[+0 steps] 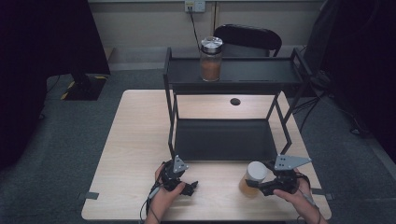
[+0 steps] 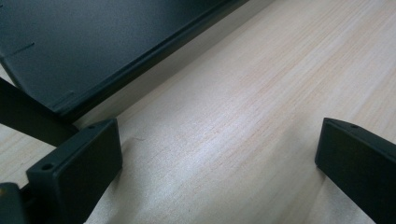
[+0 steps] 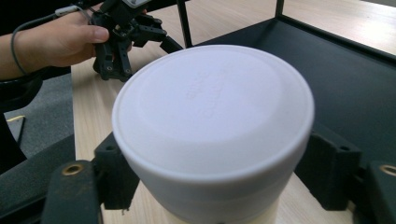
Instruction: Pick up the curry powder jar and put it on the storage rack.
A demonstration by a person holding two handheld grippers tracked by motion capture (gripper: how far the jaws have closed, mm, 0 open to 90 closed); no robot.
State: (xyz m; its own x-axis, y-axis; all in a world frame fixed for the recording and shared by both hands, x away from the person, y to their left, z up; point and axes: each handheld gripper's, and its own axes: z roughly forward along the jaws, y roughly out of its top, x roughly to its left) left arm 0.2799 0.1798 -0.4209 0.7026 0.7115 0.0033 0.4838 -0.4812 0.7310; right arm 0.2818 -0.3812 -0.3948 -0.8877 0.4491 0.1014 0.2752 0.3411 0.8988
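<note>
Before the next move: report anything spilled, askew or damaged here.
Nothing stands out. The white-lidded jar stands upright on the pale wooden table between the right gripper's jaws; the steel-lidded glass jar stands upright on the black shelf.

There are two jars, one with a white lid [image 1: 256, 171] at five o'clock and one with a metal lid [image 1: 211, 59] at twelve, one black two-tier rack [image 1: 233, 74], one table [image 1: 135, 140], two grippers and one chair [image 1: 250, 39].

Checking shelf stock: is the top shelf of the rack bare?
No, a steel-lidded jar with brown contents stands on the rack's top shelf.
</note>
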